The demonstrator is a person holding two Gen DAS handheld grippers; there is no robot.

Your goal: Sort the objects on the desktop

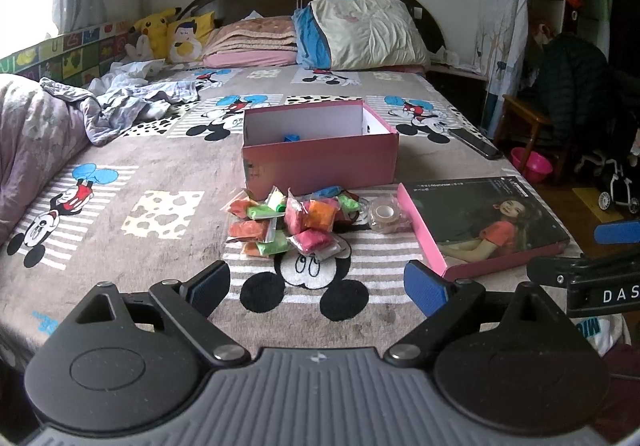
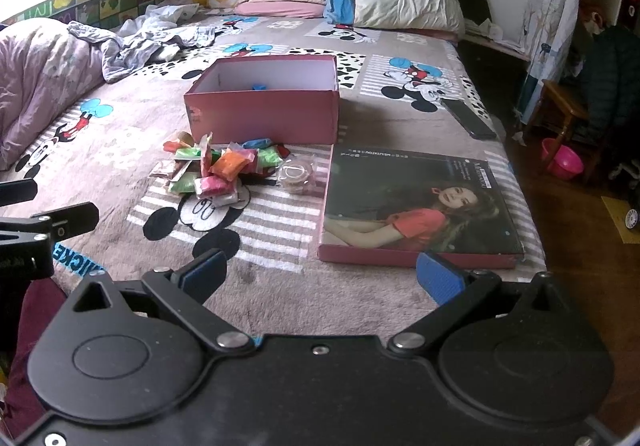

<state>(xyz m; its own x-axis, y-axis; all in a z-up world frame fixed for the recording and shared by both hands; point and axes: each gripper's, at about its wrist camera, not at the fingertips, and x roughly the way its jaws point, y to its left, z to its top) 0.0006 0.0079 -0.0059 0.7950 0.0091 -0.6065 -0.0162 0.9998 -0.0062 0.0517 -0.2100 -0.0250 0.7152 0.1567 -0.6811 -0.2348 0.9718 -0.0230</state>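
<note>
A pile of small coloured clay packets [image 1: 292,219] [image 2: 218,169] lies on the Mickey Mouse bedspread in front of an open pink box [image 1: 320,159] [image 2: 264,113]. A blue item [image 1: 292,137] [image 2: 260,87] sits inside the box. A roll of clear tape [image 1: 383,214] [image 2: 298,175] lies right of the pile. A pink box lid with a woman's picture [image 1: 484,221] [image 2: 416,205] lies further right. My left gripper [image 1: 318,286] is open and empty, short of the pile. My right gripper [image 2: 320,276] is open and empty, near the lid's front edge.
A dark phone [image 1: 476,143] [image 2: 468,117] lies near the bed's right edge. A crumpled quilt [image 1: 36,133] and clothes [image 1: 136,97] lie at the left. Pillows [image 1: 360,33] stand at the headboard. A chair, a pink basin [image 1: 532,165] and floor lie to the right.
</note>
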